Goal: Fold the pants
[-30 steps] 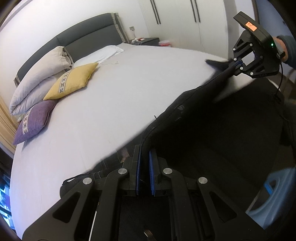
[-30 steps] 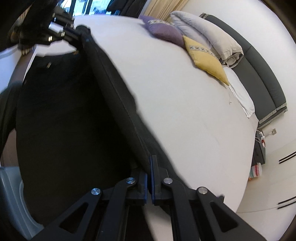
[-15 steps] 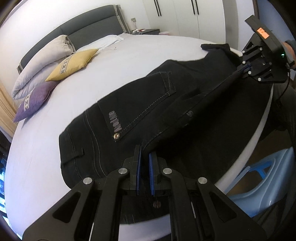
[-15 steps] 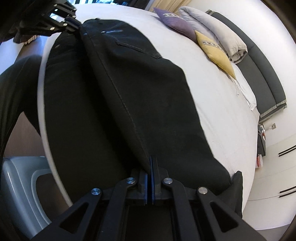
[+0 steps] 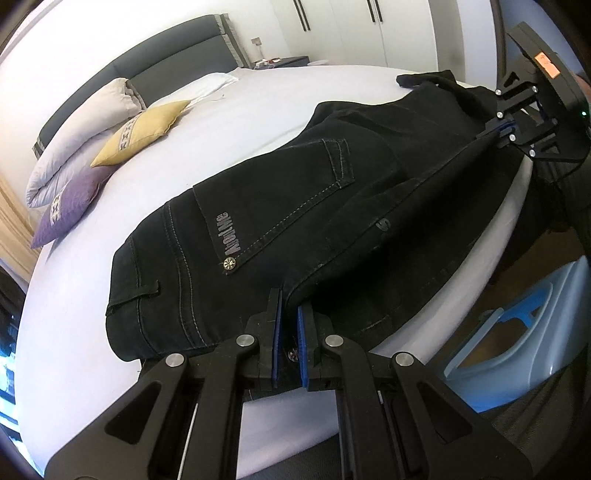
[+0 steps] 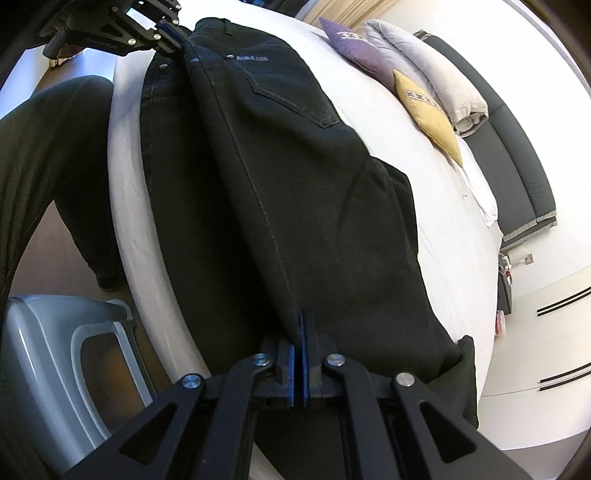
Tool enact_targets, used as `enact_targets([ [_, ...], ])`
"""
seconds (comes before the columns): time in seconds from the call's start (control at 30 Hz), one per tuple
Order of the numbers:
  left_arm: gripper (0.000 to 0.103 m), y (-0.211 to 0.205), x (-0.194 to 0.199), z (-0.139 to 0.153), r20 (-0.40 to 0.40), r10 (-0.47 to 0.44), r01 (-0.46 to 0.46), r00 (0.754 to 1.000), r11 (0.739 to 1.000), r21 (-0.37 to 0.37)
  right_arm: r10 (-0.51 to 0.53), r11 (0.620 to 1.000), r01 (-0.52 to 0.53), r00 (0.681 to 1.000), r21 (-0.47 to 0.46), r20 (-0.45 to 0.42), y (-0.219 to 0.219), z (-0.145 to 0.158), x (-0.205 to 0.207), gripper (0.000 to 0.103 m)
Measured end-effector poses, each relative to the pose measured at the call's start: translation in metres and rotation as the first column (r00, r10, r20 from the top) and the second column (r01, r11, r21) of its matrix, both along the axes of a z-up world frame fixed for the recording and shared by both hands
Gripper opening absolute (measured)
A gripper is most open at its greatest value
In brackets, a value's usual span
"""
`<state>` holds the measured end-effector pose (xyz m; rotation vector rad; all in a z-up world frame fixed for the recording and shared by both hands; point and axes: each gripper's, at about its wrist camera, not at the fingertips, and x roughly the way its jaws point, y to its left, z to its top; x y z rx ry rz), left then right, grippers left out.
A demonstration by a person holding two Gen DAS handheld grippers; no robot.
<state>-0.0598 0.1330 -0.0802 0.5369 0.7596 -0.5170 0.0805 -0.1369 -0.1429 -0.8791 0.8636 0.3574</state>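
left gripper (image 5: 288, 317): jaws pinching waistband end of black pants (image 5: 295, 206)
right gripper (image 6: 300, 332): clamping same fold edge, other end
pants: lying btw both jaws on bed (image 5: 229, 122)

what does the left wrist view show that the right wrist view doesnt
Only the left wrist view: the white wardrobe doors behind the bed, and a belt loop on the waistband.

Only the right wrist view: a person's dark trouser leg beside the bed, and the pant hem draped over the mattress edge.

Both: the black denim pants on the white bed, a mustard cushion, a purple cushion, and both grippers, left and right, clamped on the fabric.
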Motion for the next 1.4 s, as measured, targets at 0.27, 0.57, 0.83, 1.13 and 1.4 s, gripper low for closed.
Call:
enact_targets([
  [0.27,0.006,-0.002,-0.004,0.005,-0.002,-0.012,0.012,1.0,1.0,0.017,0.01,0.999,-0.009,1.0,-0.033,0.013,0.016,-0.005,-0.022,0.003],
  [0.57,0.006,-0.002,-0.011,-0.006,-0.004,-0.019,0.019,1.0,0.999,0.034,0.002,0.999,-0.001,1.0,-0.048,0.006,0.019,-0.016,-0.027,0.003],
  [0.83,0.006,-0.005,-0.013,-0.019,0.008,-0.045,0.045,0.999,0.996,0.081,0.002,0.998,-0.002,1.0,-0.065,0.004,0.022,-0.028,-0.029,0.003],
  [1.13,0.012,-0.018,-0.015,-0.034,0.071,-0.052,0.039,0.996,0.985,0.169,0.047,0.989,-0.038,0.997,-0.142,0.06,0.026,-0.052,-0.046,0.024],
  [1.4,0.023,-0.024,-0.015,-0.014,-0.032,-0.078,0.083,0.996,0.978,0.193,0.016,0.998,-0.016,1.0,-0.06,0.002,0.013,-0.044,-0.073,0.064],
])
